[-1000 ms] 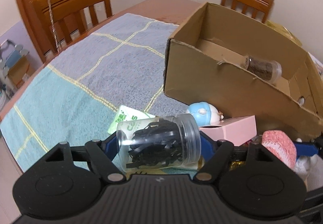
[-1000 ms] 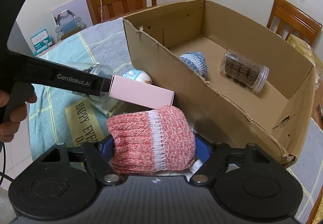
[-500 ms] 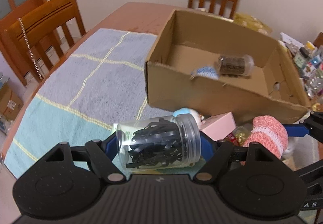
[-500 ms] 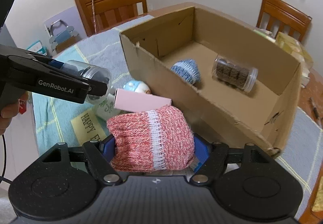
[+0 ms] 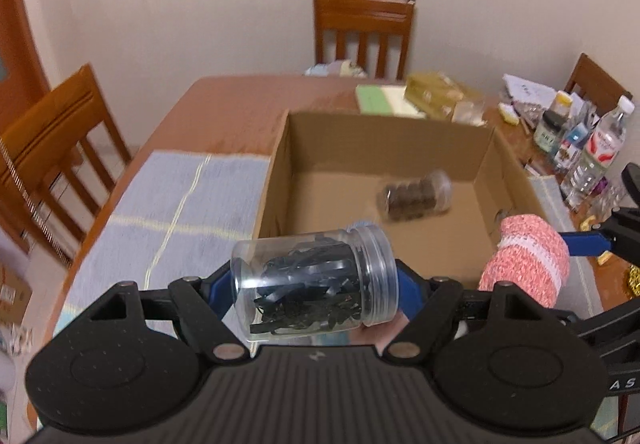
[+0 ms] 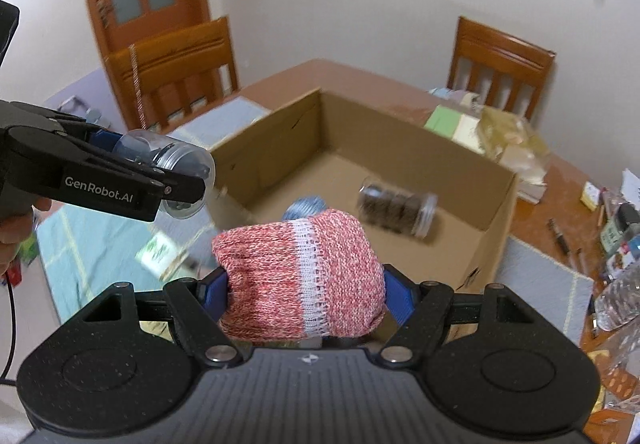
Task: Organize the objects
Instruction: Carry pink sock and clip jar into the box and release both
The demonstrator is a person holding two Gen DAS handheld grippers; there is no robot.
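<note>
My left gripper is shut on a clear plastic jar full of black strips, held on its side above the near wall of an open cardboard box. My right gripper is shut on a pink and white knitted roll, also raised over the box's near edge. The right wrist view shows the left gripper with the jar at the left. In the left wrist view the knitted roll hangs at the right. Inside the box lie a clear jar of brown discs and a blue knitted ball.
The box stands on a blue-green checked cloth over a brown table. Wooden chairs stand around it. Bottles and small clutter crowd the table's right side. A green packet lies on the cloth.
Both grippers rose with their loads and tilted toward the box, so its inside now shows. The items on the cloth dropped out of the left view.
</note>
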